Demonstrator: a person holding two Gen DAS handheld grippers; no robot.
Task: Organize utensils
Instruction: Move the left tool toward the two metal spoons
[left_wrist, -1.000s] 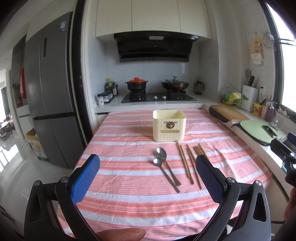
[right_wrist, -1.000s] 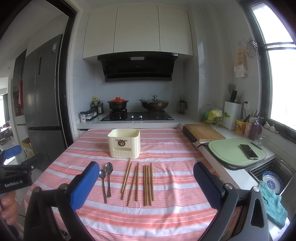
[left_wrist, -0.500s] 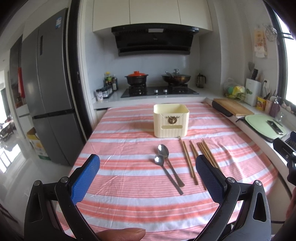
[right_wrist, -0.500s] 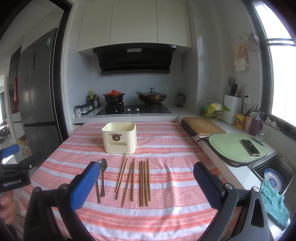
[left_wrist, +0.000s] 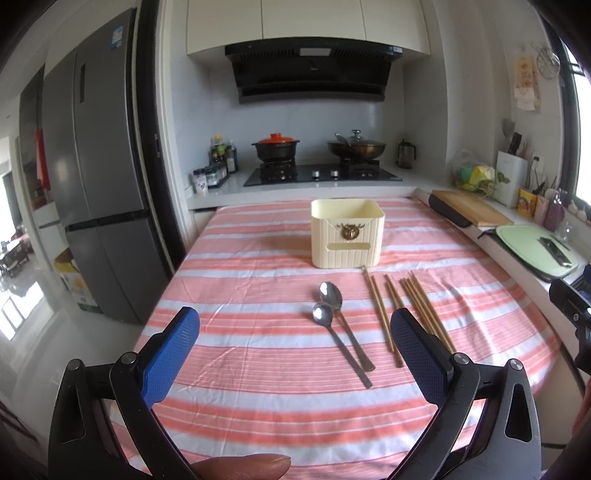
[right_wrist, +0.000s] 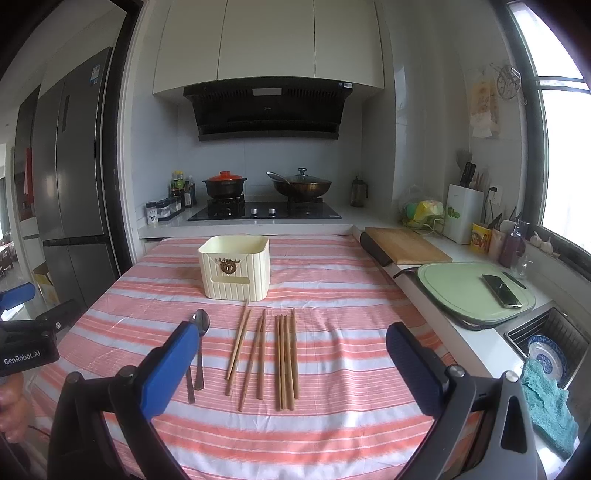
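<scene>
A cream utensil box (left_wrist: 346, 232) stands on the striped tablecloth (left_wrist: 258, 288); it also shows in the right wrist view (right_wrist: 235, 267). Two metal spoons (left_wrist: 341, 325) lie side by side in front of it, with several wooden chopsticks (left_wrist: 391, 314) to their right. In the right wrist view the chopsticks (right_wrist: 269, 354) lie straight ahead and the spoons (right_wrist: 199, 343) are partly hidden by my left finger. My left gripper (left_wrist: 295, 354) is open and empty above the near table. My right gripper (right_wrist: 288, 369) is open and empty above the chopsticks' near ends.
A wooden cutting board (right_wrist: 404, 245) and a green board with a phone (right_wrist: 476, 291) lie on the counter to the right. A sink with a dish (right_wrist: 546, 354) is at the near right. The stove with pots (right_wrist: 266, 206) is behind. A fridge (left_wrist: 92, 184) stands at the left.
Both grippers have moved forward and a little lower toward the utensils; the box, spoons and chopsticks look nearer. Nothing on the table has moved.
</scene>
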